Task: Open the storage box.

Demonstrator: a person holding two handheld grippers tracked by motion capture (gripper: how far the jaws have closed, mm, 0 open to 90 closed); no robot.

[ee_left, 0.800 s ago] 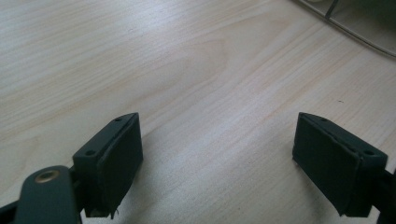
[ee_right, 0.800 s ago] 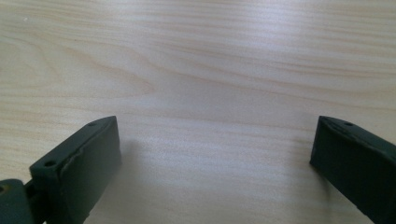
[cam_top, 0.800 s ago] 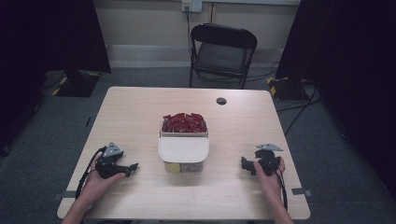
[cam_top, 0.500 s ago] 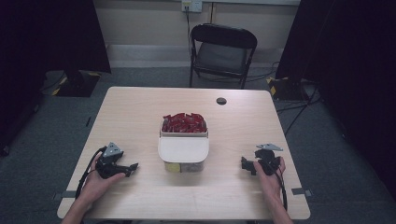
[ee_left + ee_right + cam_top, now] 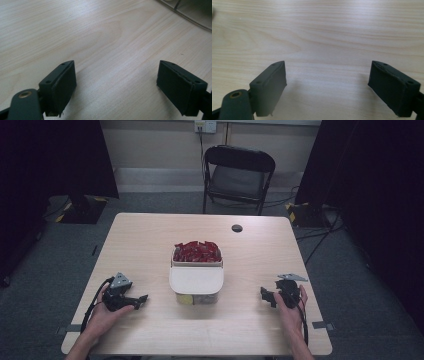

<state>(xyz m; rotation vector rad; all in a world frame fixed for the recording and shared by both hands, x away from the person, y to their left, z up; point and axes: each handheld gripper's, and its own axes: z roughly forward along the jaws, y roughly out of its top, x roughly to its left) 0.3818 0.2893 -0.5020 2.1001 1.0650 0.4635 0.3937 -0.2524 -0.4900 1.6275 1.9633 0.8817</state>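
Note:
A clear container point(image 5: 196, 296) with a cream lid point(image 5: 196, 279) stands at the table's middle, something yellow showing inside it. Directly behind it sits a box point(image 5: 197, 264) full of red packets point(image 5: 197, 251). My left gripper point(image 5: 142, 299) rests low on the table to the left of the container, jaws pointing right toward it, open with bare wood between its pads point(image 5: 62, 85). A corner of the container point(image 5: 190, 12) shows at the top right of the left gripper view. My right gripper point(image 5: 265, 296) rests to the right, jaws pointing left, open over bare wood point(image 5: 329, 75).
The light wooden table point(image 5: 150, 240) has a small black disc point(image 5: 237, 228) near its far edge. A black folding chair point(image 5: 238, 177) stands behind the table. Dark curtains hang at both sides, and cables lie on the grey floor.

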